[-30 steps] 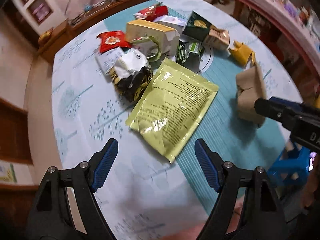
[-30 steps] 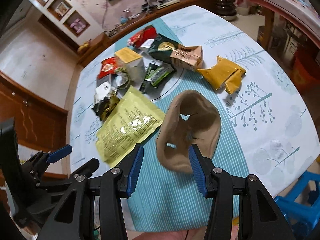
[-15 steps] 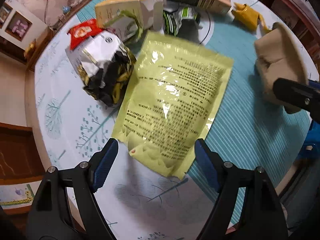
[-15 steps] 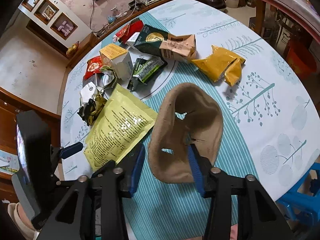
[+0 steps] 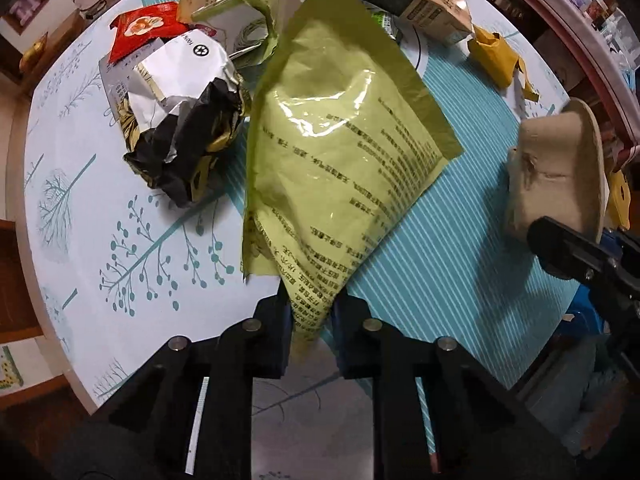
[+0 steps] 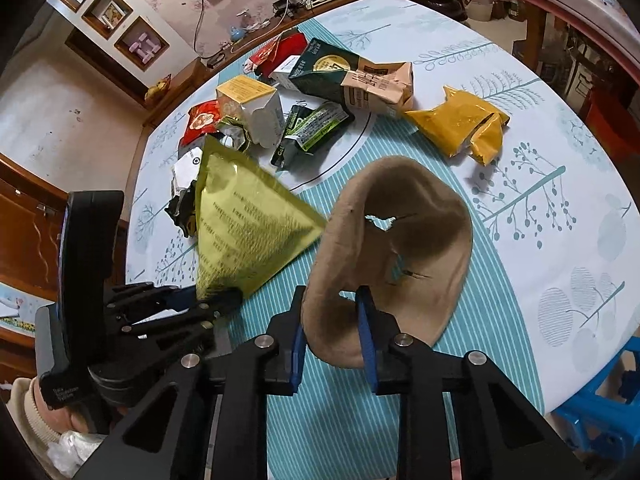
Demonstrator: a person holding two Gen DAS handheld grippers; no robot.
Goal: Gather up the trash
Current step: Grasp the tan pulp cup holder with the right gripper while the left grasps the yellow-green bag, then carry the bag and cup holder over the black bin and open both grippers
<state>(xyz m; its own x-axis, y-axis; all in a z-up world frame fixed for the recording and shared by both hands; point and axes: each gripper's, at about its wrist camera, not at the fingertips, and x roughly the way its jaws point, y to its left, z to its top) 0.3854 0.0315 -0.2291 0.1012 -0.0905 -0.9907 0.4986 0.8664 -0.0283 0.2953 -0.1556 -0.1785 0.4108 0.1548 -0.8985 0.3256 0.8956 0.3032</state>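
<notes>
My left gripper (image 5: 310, 320) has just clamped the yellow-green pouch's (image 5: 340, 152) near corner to peel it off the table (image 5: 80, 208), right gripper (image 6: 330, 338) has just pinched the brown paper bowl's (image 6: 424, 216) rim, holding it tilted as catch-bin.

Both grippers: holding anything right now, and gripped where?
Left gripper, jaws just closed, pinches the yellow-green pouch by its near bottom corner. Right gripper, jaws also just closed, clamps the near rim of the brown pulp tray.

Pouch (image 6: 248, 220) left of torn bowl (image 6: 400, 248)
</notes>
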